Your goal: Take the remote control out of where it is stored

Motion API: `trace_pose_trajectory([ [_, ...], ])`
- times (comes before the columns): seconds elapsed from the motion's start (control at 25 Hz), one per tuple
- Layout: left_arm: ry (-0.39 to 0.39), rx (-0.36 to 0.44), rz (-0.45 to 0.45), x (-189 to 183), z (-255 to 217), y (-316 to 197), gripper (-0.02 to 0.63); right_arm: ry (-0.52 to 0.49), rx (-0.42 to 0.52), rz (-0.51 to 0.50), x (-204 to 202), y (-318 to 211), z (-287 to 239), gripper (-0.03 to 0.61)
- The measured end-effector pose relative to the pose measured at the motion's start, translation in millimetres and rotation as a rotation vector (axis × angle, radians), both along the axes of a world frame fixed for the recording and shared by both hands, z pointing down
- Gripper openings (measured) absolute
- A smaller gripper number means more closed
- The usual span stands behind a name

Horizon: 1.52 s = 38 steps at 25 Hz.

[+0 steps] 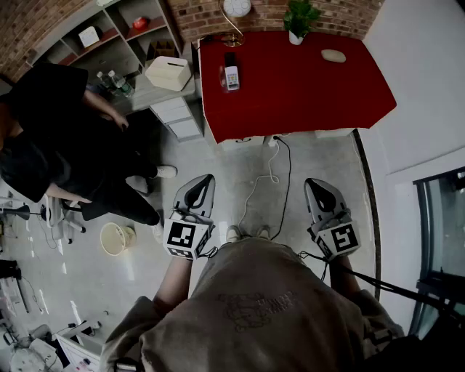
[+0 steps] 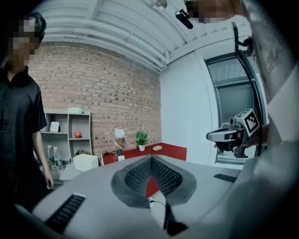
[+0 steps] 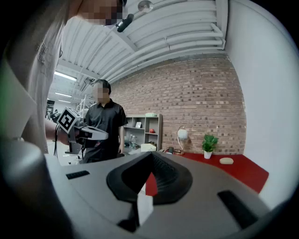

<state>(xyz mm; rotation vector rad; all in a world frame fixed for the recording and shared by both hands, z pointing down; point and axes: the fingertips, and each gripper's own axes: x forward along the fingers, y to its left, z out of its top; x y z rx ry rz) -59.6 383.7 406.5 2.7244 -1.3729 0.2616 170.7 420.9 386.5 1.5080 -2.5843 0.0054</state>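
Note:
On the red table (image 1: 305,94), near its left end, stands a small pale holder (image 1: 231,78) with a dark slim thing upright in it, which looks like the remote control (image 1: 230,61). Both grippers hang at waist height over the floor, well short of the table. My left gripper (image 1: 207,179) is shut and holds nothing; its jaws meet at the tip in the left gripper view (image 2: 151,157). My right gripper (image 1: 311,183) is shut and empty too, with its jaw tips together (image 3: 150,154).
A potted plant (image 1: 296,18), a beige oval thing (image 1: 333,55) and a lamp (image 1: 234,29) also stand on the table. A white cable (image 1: 267,174) trails over the floor. A person in black (image 1: 51,123) stands left by a grey desk with a tissue box (image 1: 168,73).

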Motion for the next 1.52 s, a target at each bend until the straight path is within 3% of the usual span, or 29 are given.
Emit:
trace_pose_trajectory([
  [0.88,0.002,-0.017,-0.011,3,1,2,0.011,-0.039,-0.008,0.001,8,4,-1,0.012],
  [1.52,-0.015,-0.025,-0.068,14,6,5,0.011,-0.05,-0.025,-0.033,31,-1,10,0.012],
])
